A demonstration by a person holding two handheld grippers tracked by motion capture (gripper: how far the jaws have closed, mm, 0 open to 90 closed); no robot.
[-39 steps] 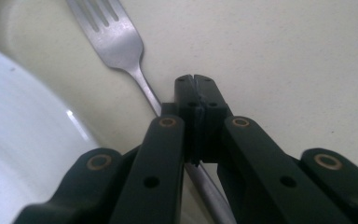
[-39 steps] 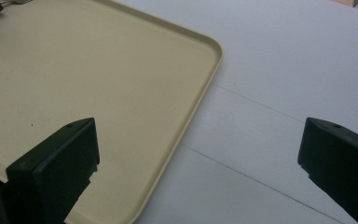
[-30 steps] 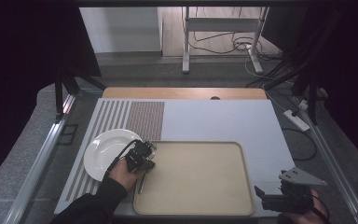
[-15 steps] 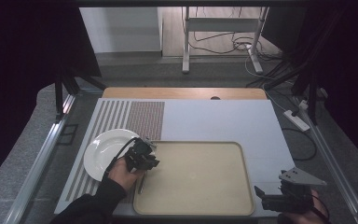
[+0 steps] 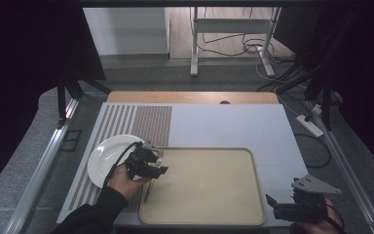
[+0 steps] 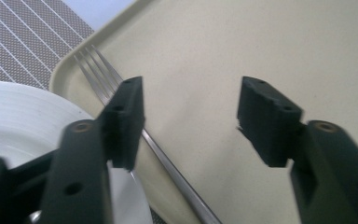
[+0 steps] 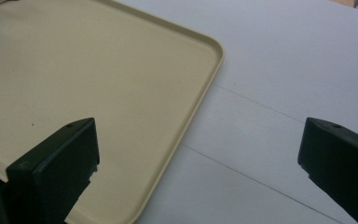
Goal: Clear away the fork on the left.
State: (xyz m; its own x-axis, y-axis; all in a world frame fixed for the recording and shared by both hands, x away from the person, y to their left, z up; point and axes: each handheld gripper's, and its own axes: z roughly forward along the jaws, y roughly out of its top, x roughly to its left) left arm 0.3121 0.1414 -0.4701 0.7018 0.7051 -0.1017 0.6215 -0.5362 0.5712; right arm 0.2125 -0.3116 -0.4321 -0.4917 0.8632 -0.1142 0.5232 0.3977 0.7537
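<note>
One fork (image 6: 168, 158) lying on one tray (image 5: 233, 204), one plate (image 5: 102, 158) beside, left tool (image 6: 191, 100) just spread, right tool (image 7: 200, 149) wide apart.

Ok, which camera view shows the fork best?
The left gripper view: the fork lies close up on the tray, tines and handle clear. The high view shows a thin sliver of it. The right gripper view may catch it at its top-left corner.

Shiny metal fork (image 6: 121, 88), matt beige plastic tray (image 5: 253, 195), glossy white plate (image 5: 108, 155)
</note>
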